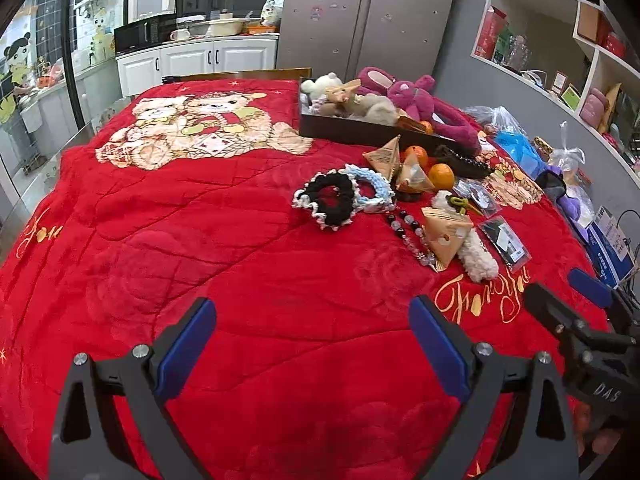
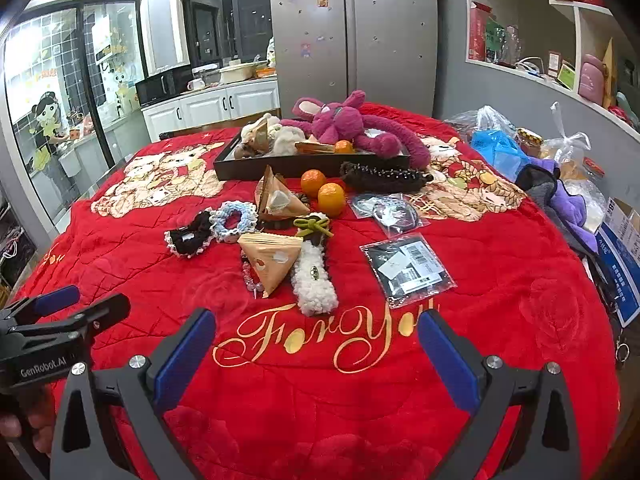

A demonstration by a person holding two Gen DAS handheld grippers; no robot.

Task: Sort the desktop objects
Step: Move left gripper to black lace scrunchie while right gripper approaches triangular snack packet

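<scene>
A dark tray (image 2: 280, 166) at the back of the red blanket holds plush toys, among them a magenta one (image 2: 344, 120). In front of it lie two oranges (image 2: 331, 199), tan pyramid packets (image 2: 272, 258), a black scrunchie (image 2: 188, 236), a blue scrunchie (image 2: 234, 220), a white fluffy clip (image 2: 314, 280), a bead bracelet (image 1: 412, 232) and clear bags (image 2: 408, 270). My left gripper (image 1: 312, 344) is open over bare blanket, short of the scrunchie (image 1: 332, 200). My right gripper (image 2: 316, 354) is open above the gold lettering, short of the clip.
Plastic bags (image 2: 496, 144), a purple cloth (image 2: 568, 204) and a blue box (image 2: 620, 252) crowd the right edge. The left half of the blanket (image 1: 160, 240) shows only its printed bears. Cabinets, a fridge (image 2: 352, 28) and shelves stand behind.
</scene>
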